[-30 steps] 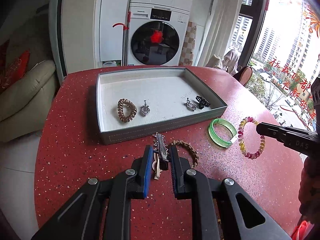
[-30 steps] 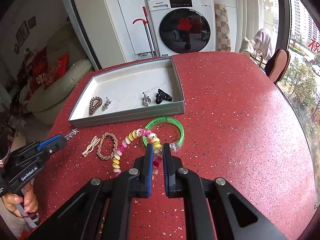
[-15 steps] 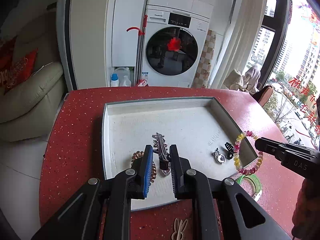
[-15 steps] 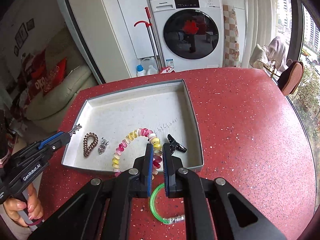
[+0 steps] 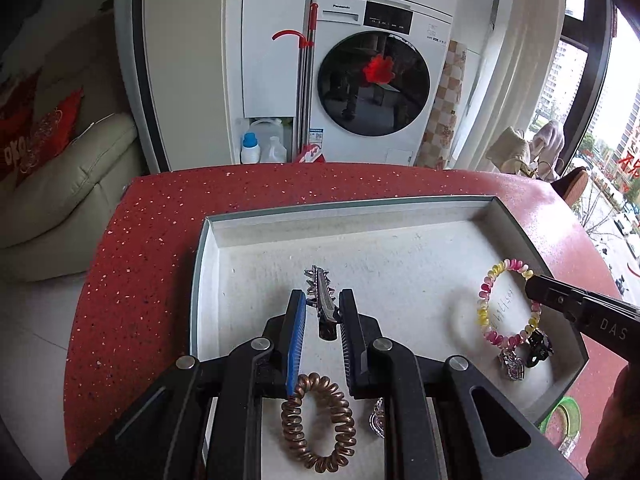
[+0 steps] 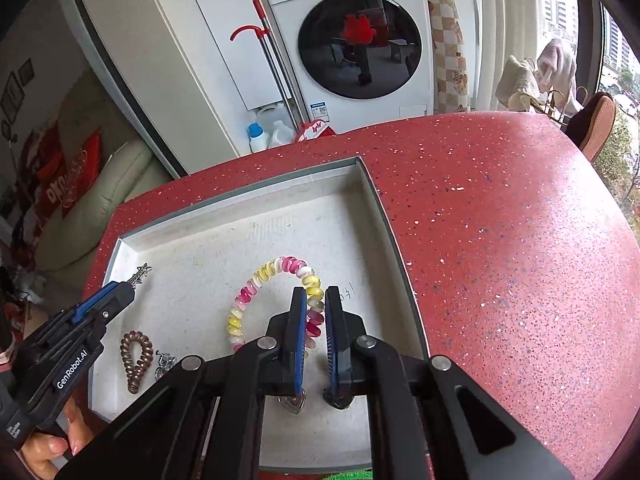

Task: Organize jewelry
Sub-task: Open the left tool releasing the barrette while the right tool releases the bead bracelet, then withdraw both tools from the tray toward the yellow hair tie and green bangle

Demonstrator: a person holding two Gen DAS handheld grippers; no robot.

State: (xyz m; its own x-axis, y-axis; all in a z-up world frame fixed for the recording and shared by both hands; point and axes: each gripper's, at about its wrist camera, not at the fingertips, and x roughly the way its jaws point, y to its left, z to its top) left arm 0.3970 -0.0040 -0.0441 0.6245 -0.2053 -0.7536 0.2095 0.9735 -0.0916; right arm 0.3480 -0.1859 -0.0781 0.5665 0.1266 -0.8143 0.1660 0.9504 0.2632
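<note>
On the red speckled table; a grey tray.

A tray lies on the table, filling the middle of both views. In the left wrist view a coil hair tie lies in the tray at bottom centre, and a pendant and small claw clip lie at the right. A washing machine stands behind the table, top centre.

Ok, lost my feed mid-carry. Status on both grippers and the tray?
Left gripper shut on spiked clip, over tray. Right gripper shut on pastel coil, over tray too. Drop spots look clear.
</note>
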